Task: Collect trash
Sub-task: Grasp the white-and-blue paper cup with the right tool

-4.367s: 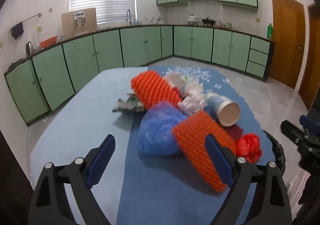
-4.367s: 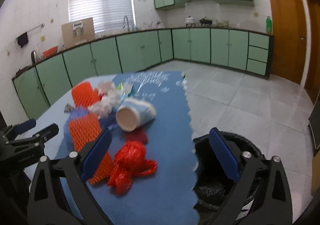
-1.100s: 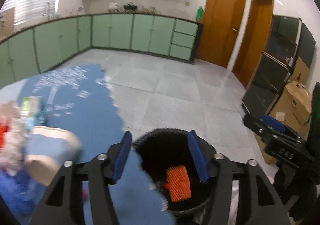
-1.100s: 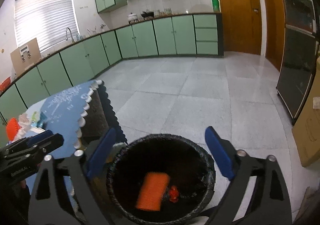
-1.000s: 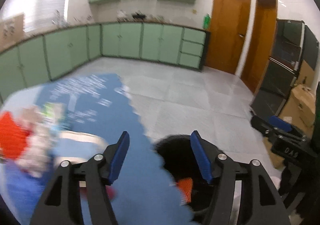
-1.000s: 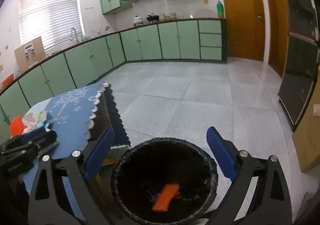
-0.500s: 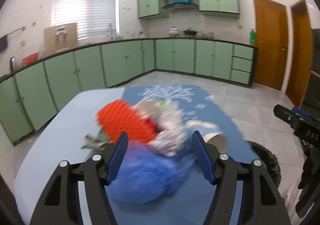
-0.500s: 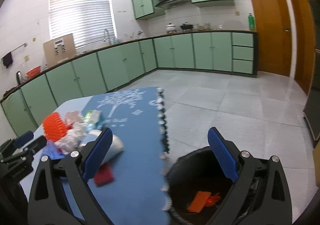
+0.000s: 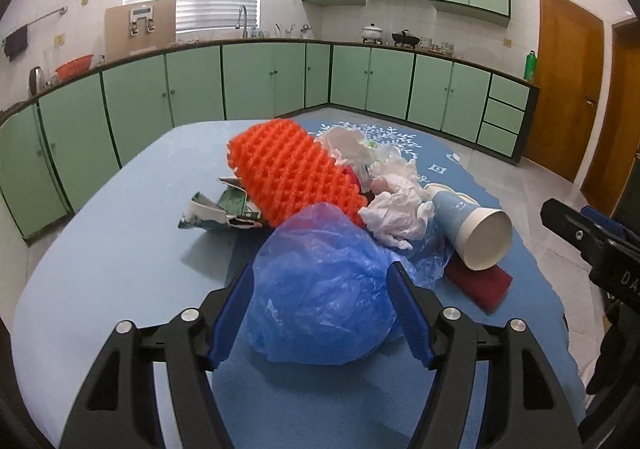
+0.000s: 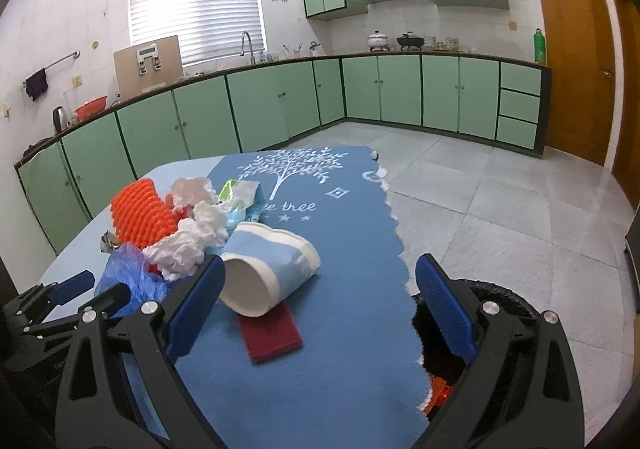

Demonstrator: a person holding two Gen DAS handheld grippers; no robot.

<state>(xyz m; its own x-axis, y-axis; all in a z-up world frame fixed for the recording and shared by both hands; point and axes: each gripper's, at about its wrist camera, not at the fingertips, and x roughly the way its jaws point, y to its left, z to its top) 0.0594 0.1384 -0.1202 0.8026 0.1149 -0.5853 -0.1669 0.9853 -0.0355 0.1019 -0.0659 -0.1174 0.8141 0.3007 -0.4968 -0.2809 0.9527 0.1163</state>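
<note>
Two grippers: both in view, each with blue-padded fingers spread apart.
Left gripper [image 9: 320, 309]: fingers straddle the crumpled blue plastic bag [image 9: 324, 289]; the pads sit beside its flanks, and whether they touch it cannot be told. The bag's near underside is hidden behind the gripper frame.
Right gripper [image 10: 320, 309]: fingers wide apart, holding nothing; the left pad overlaps the rim of the paper cup [image 10: 268, 273] in the picture, contact unclear.
Paper cup: blue and white, lying on its side, open mouth toward the cameras, resting partly on a dark red flat pad [image 10: 272, 333].
Trash pile: on the blue table runner [image 10: 320, 233], behind the bag, lie an orange foam net sleeve [image 9: 292, 173], crumpled white tissue [image 9: 396, 209], and a torn green-and-white wrapper [image 9: 220, 209] half buried beneath the sleeve. Smaller scraps deeper in the pile are too covered to identify.
Table [image 9: 120, 229]: light blue top; its near edge is cut off by the gripper bodies.
Trash bin [image 10: 500, 297]: black-lined, on the floor just beside the runner's scalloped edge, mostly hidden by the right finger and the runner; an orange scrap [image 10: 438, 393] shows inside it.
Background: green kitchen cabinets [image 10: 400, 93] line the walls, with the outermost parts distorted by the fisheye lens.
</note>
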